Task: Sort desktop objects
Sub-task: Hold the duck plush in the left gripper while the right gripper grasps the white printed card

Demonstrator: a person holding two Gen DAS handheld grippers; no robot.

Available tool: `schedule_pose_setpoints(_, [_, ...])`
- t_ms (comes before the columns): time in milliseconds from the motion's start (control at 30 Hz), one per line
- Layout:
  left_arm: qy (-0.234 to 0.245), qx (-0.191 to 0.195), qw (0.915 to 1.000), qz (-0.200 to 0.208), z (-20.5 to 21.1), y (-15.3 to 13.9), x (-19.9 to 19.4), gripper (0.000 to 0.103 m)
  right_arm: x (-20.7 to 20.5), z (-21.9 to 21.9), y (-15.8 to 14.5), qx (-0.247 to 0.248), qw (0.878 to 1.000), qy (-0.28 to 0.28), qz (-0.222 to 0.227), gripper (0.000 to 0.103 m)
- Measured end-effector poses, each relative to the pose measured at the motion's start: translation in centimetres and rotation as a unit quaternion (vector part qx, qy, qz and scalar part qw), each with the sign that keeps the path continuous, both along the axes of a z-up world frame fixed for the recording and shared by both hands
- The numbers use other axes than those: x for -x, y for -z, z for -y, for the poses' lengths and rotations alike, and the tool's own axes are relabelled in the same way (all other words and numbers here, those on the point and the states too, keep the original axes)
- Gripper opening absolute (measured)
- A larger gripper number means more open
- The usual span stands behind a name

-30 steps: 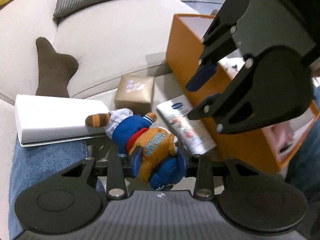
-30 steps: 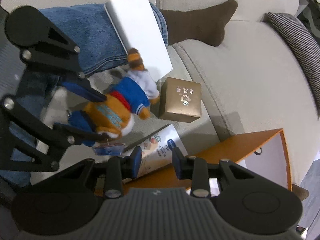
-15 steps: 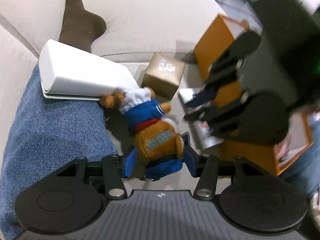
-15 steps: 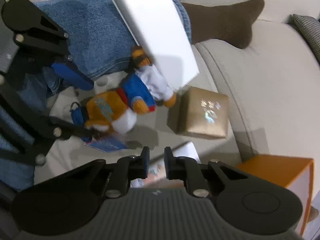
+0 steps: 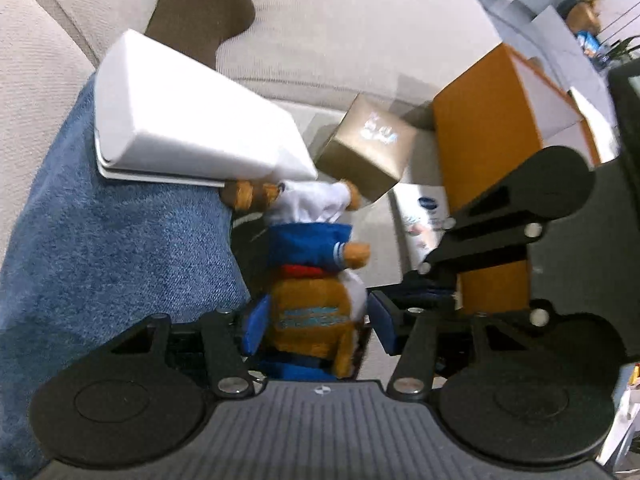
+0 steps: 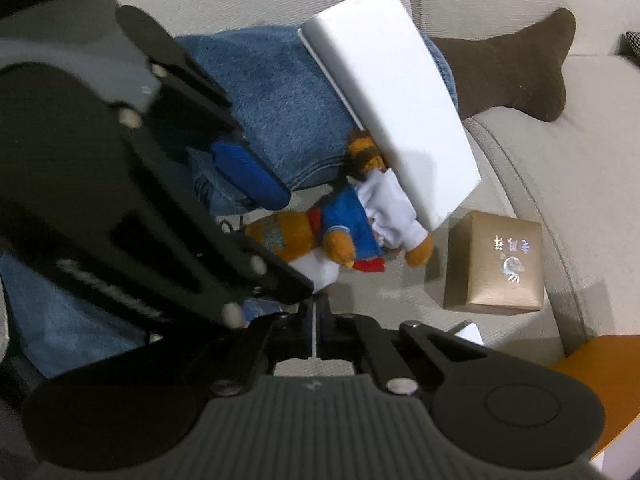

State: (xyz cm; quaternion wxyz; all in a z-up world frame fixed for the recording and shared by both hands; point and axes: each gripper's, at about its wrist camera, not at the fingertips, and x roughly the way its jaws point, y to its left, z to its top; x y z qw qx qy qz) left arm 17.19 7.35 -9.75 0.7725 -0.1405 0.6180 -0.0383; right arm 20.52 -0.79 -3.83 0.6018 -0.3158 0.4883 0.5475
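Observation:
A plush bear [image 5: 312,280] in a blue jacket lies on the beige sofa; it also shows in the right wrist view [image 6: 320,236]. My left gripper [image 5: 316,324] is open, its blue pads either side of the bear's orange head without squeezing it. My right gripper [image 6: 316,316] is shut and empty, just to the right of the bear. A gold box [image 5: 368,148] sits beyond the bear, also in the right wrist view [image 6: 496,264]. A white tube [image 5: 420,220] lies beside the orange box [image 5: 480,160].
A white box [image 5: 188,120] rests on a jeans-clad leg [image 5: 100,248], over the bear's feet. A brown-socked foot [image 6: 516,72] lies on the sofa cushion [image 5: 340,32]. The right gripper's body [image 5: 520,240] crowds the right of the left wrist view.
My left gripper has opened wider around the bear and moved closer over it. My right gripper has gone from open to fully shut and swung toward the bear.

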Motion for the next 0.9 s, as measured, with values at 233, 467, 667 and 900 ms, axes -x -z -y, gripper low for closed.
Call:
schedule_pose_setpoints(233, [0.019, -0.006, 0.9995, -0.024, 1.3, 1.2, -1.6, 0.065, 0.0, 0.6, 0.6, 0.019, 1.0, -0.003, 0.008, 0.0])
schedule_pose_setpoints(467, [0.029, -0.009, 0.9992, -0.027, 1.4, 1.7, -1.5, 0.059, -1.4, 1.6, 0.0, 0.054, 0.998, 0.017, 0.013, 0.009])
schedule_pose_setpoints(667, [-0.004, 0.015, 0.9998, 0.008, -0.5, 1.0, -0.1, 0.052, -4.2, 1.4, 0.3, 0.104, 0.99, 0.089, 0.044, 0.016])
schedule_pose_setpoints(900, [0.002, 0.008, 0.9994, 0.035, -0.6, 0.9, 0.8, 0.052, -6.5, -0.3, 2.6, 0.16, 0.965, 0.198, 0.066, 0.019])
